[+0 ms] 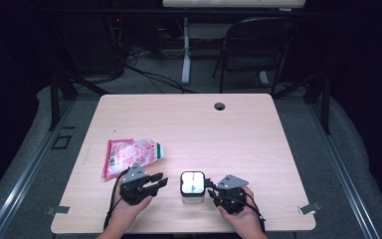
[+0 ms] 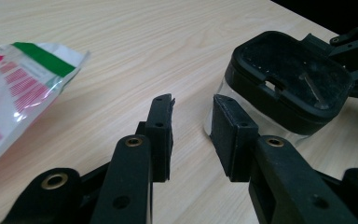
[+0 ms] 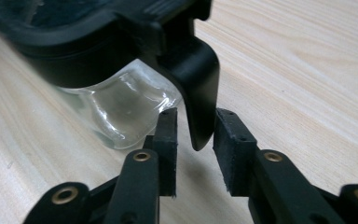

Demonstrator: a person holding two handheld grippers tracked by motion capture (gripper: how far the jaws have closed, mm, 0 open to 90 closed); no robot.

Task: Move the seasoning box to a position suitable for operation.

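With my right gripper open astride the black latch of the lidded clear box, and my left gripper open and empty just beside its near corner, I judge unclipping comes next: pinch the latch, steady the box.

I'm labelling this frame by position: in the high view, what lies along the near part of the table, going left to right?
Pink snack bag → left gripper → clear container with black lid → right gripper.
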